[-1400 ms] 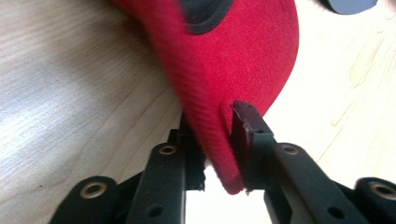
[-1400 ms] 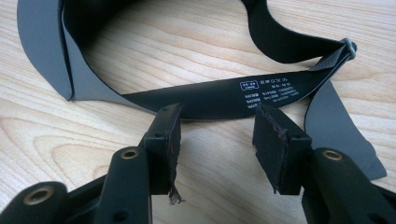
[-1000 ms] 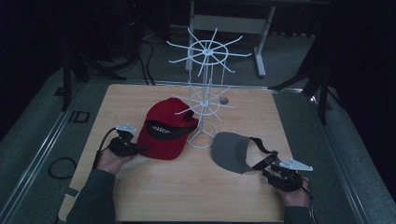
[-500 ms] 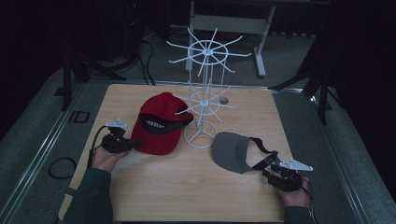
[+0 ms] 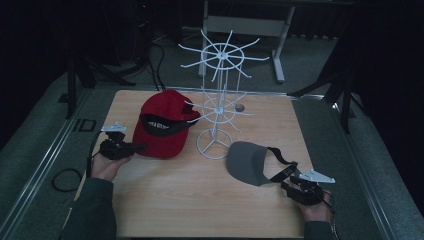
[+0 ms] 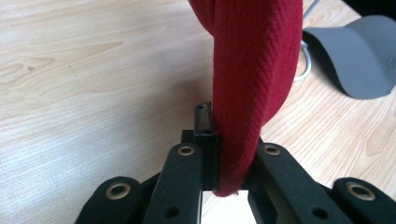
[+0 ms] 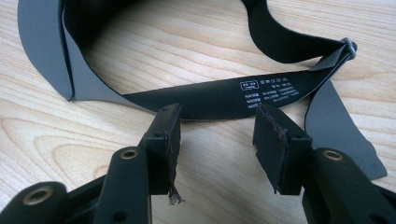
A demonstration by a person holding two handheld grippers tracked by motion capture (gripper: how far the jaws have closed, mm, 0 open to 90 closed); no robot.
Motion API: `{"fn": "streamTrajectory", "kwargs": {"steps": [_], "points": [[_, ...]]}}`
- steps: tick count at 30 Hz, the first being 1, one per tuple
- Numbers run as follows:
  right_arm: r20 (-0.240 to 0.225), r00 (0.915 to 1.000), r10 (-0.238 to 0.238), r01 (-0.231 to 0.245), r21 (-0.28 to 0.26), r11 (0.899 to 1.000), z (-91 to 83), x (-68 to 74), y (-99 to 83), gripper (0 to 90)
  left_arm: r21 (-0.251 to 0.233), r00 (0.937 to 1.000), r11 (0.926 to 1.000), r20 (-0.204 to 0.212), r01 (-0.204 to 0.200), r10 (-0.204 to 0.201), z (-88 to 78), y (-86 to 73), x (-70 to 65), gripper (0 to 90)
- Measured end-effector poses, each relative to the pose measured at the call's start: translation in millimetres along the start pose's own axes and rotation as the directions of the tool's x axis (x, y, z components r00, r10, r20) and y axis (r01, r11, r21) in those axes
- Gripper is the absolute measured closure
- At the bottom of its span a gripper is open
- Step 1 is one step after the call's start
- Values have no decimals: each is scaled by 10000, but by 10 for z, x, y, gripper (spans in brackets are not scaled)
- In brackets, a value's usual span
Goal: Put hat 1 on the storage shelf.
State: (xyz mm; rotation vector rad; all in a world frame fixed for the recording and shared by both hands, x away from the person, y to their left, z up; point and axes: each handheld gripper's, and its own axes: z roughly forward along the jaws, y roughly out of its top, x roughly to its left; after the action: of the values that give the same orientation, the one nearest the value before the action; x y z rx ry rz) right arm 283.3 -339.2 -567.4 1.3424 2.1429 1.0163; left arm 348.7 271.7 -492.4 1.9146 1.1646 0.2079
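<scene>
L tool clenched on edge of red cap; cap sits at tool's 3 o'clock, lifted and tilted, leaning twd white wire rack at desk centre. L gripper view: cap fabric = coarse red twill, folded rim pinched btw black jaws, hangs vertical above wooden desk.

R tool released, jaws apart, nothing btw pads. Grey visor lies flat on desk at its 10 o'clock, strap just ahead of jaw tips. R gripper view: visor brim smooth, curved, grey; black band w/ small white print; pad rubber frayed. High view: rack has radial spokes, ring base.
</scene>
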Motion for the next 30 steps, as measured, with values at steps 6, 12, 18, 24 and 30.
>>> {"fn": "streamTrajectory", "kwargs": {"steps": [6,12,18,24,30], "points": [[28,10000,14,-14,-6,10000,1,3,0,513,-216,9995,9997,-294,65,-72,-58,46,10,860],[-12,10000,61,-61,-8,10000,1,-3,1,509,-499,9994,9987,-334,43,-60,-99,105,-5,860],[-30,10000,84,-84,-16,10000,1,-7,1,508,-790,9991,9969,-421,48,-81,-137,159,-22,860],[-36,9999,107,-107,-15,9999,1,-8,1,509,-1044,9987,9944,-470,135,-185,-184,207,-15,860],[-35,9999,107,-107,-13,9999,1,-7,1,509,-1356,9981,9905,-533,225,-299,-239,248,-13,860]]}}
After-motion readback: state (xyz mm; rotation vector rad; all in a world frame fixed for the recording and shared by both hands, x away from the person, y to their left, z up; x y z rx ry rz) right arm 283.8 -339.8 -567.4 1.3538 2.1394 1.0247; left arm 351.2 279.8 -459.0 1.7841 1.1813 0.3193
